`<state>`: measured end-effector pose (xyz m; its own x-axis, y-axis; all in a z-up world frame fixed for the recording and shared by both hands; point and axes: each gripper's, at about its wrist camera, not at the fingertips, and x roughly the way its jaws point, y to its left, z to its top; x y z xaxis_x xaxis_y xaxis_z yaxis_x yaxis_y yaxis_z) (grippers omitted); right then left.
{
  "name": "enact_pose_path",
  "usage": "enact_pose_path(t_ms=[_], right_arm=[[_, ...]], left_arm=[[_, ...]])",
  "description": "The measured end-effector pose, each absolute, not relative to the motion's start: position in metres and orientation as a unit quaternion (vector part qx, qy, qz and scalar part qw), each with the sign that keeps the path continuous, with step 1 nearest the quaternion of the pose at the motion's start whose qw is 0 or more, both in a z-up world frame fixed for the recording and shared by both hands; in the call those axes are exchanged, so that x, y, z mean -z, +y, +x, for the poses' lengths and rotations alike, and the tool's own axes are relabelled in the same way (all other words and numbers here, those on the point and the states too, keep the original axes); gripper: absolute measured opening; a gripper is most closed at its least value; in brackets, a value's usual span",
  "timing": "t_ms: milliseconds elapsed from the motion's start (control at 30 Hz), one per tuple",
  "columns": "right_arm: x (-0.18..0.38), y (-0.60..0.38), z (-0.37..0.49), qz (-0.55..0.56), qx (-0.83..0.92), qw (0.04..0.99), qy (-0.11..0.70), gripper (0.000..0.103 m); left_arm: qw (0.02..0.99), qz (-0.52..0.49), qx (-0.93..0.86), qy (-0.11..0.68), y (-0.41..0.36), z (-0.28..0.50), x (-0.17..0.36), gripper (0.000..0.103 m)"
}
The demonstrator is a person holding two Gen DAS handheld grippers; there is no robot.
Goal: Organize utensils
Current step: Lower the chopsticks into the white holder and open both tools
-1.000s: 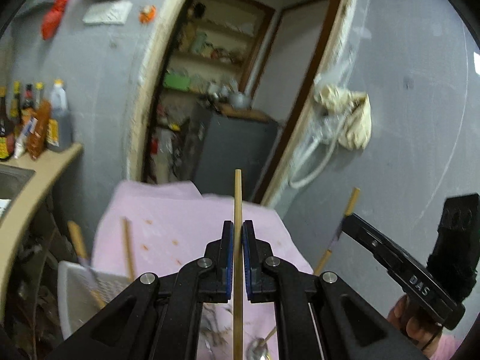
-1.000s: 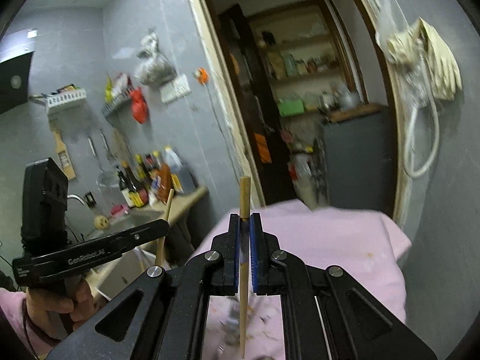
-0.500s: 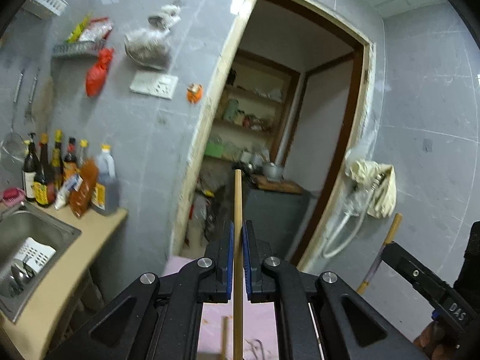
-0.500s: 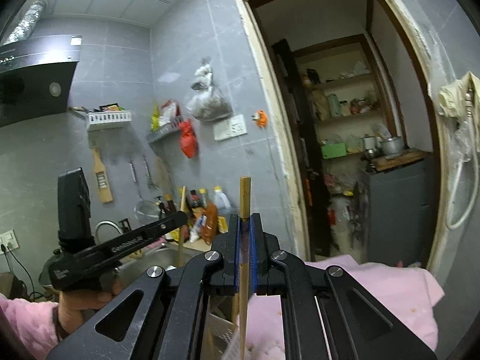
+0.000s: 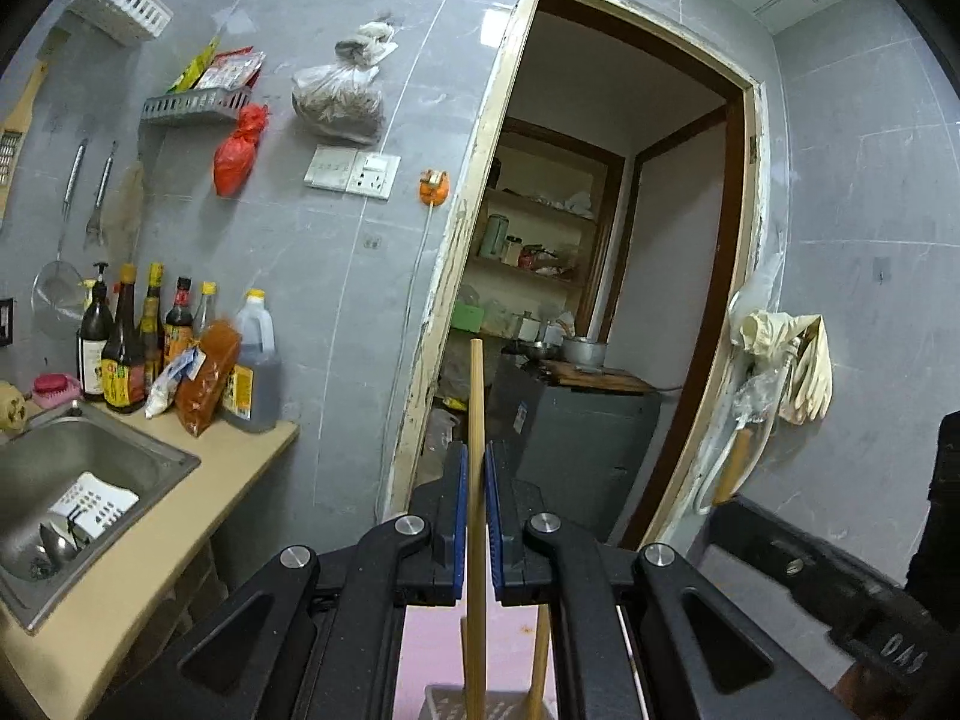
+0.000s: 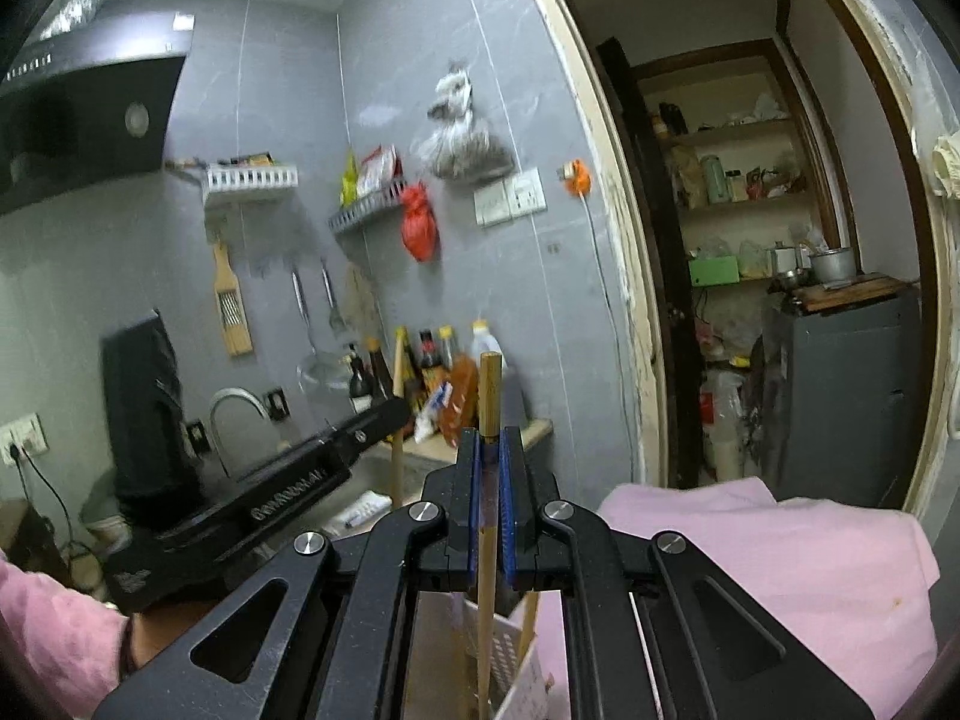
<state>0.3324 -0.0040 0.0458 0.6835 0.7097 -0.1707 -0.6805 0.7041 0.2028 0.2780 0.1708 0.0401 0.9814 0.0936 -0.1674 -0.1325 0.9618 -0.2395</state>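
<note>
Above the pale perforated plastic utensil holder [image 6: 510, 654], each hand-held gripper [image 5: 474, 516] [image 6: 491, 504] clenches an upright wooden-handled utensil [image 5: 476, 480] [image 6: 489, 468]; we judge lowering them in comes next, then releasing.

Two wooden utensil handles: one [image 5: 476, 480] between the left jaws, one [image 6: 489, 420] between the right jaws. Six sauce bottles [image 5: 123, 354] left of the left jaws. One sink [image 5: 90, 468].

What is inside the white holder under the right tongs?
The white holder holds the lower end of the wooden stick gripped by the right tongs, and another wooden handle beside it. Its bottom is hidden by the tongs.
</note>
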Motion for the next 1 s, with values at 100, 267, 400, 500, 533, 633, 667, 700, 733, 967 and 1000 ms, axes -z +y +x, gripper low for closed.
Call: enact_pose_path(t_ms=[100, 267, 400, 500, 533, 633, 667, 700, 733, 967, 1000], right_arm=[[-0.032, 0.004, 0.335, 0.050, -0.376, 0.916, 0.134, 0.006], [-0.024, 0.010, 0.333, 0.031, -0.375, 0.916, 0.140, 0.006], [-0.019, 0.011, 0.332, 0.023, -0.373, 0.916, 0.145, 0.006], [-0.013, 0.011, 0.332, 0.022, -0.371, 0.916, 0.152, 0.006], [-0.011, 0.010, 0.331, 0.021, -0.370, 0.916, 0.153, 0.006], [-0.007, 0.012, 0.330, 0.020, -0.372, 0.914, 0.162, 0.006], [-0.005, 0.012, 0.330, 0.020, -0.374, 0.913, 0.164, 0.006], [-0.004, 0.012, 0.329, 0.020, -0.374, 0.912, 0.166, 0.006], [-0.003, 0.012, 0.329, 0.020, -0.376, 0.911, 0.169, 0.006], [0.000, 0.008, 0.326, 0.031, -0.378, 0.909, 0.173, 0.006], [0.000, 0.008, 0.326, 0.031, -0.377, 0.909, 0.175, 0.006]], left_arm=[[0.985, -0.135, -0.060, 0.086, 0.172, 0.277, -0.030, 0.006], [0.984, -0.138, -0.065, 0.091, 0.172, 0.271, -0.023, 0.006], [0.986, -0.127, -0.065, 0.091, 0.167, 0.265, -0.017, 0.006], [0.987, -0.118, -0.062, 0.093, 0.162, 0.261, -0.012, 0.006], [0.987, -0.117, -0.060, 0.097, 0.160, 0.261, -0.011, 0.006], [0.986, -0.116, -0.055, 0.109, 0.159, 0.260, -0.006, 0.007], [0.985, -0.118, -0.054, 0.115, 0.159, 0.259, -0.004, 0.007], [0.984, -0.121, -0.053, 0.119, 0.159, 0.258, -0.003, 0.007], [0.983, -0.124, -0.051, 0.124, 0.159, 0.258, -0.001, 0.007], [0.981, -0.118, -0.039, 0.150, 0.156, 0.251, 0.007, 0.007], [0.980, -0.117, -0.036, 0.155, 0.156, 0.251, 0.007, 0.007]])
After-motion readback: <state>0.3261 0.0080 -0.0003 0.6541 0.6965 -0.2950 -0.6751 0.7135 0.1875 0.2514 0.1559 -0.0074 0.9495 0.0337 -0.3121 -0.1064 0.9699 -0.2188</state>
